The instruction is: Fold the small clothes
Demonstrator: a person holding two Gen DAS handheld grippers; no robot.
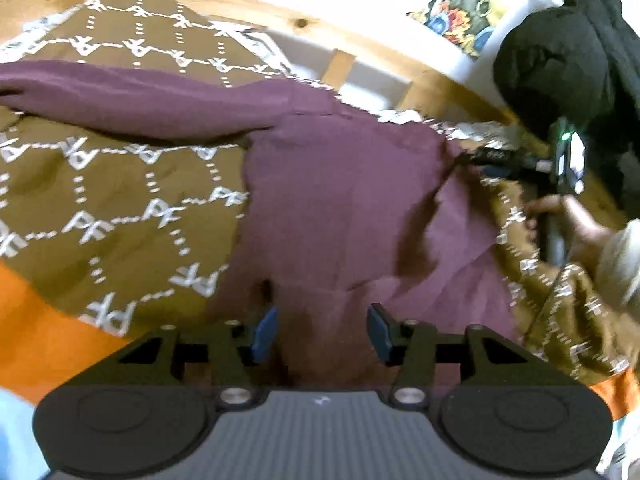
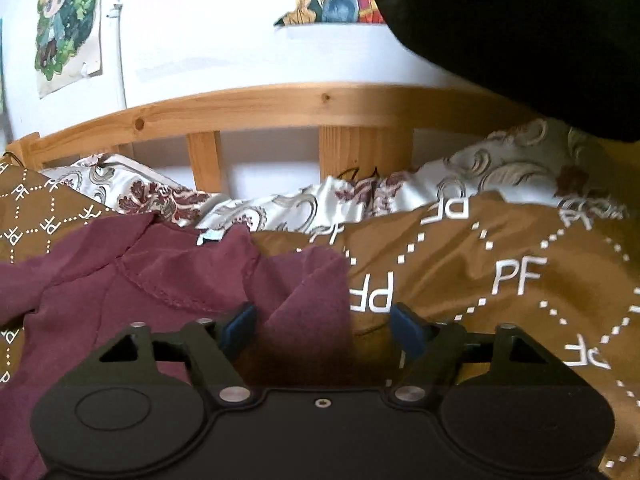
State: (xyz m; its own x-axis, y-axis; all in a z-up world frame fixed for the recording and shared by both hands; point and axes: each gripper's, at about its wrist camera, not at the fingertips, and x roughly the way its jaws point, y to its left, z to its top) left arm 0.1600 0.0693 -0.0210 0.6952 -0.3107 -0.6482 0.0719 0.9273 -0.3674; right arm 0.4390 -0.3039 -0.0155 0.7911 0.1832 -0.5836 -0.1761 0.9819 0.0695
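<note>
Both grippers, left (image 1: 322,334) and right (image 2: 324,330), share black housings with round caps, silver screws and blue pads (image 1: 266,334). The person's hand (image 1: 576,220) emerges from a pale sleeve (image 1: 620,260).

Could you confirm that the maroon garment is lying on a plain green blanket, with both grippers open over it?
Not quite: the blanket is brown with white PF lettering, as the left wrist view shows. The maroon garment does lie on it, and the left gripper and right gripper are both open.

Pretty clearly someone's bedroom: pine bed frame (image 2: 256,104), brown PF-print duvet (image 2: 500,280), floral pillows (image 2: 512,164), cartoon posters (image 2: 66,28) on the wall.
</note>
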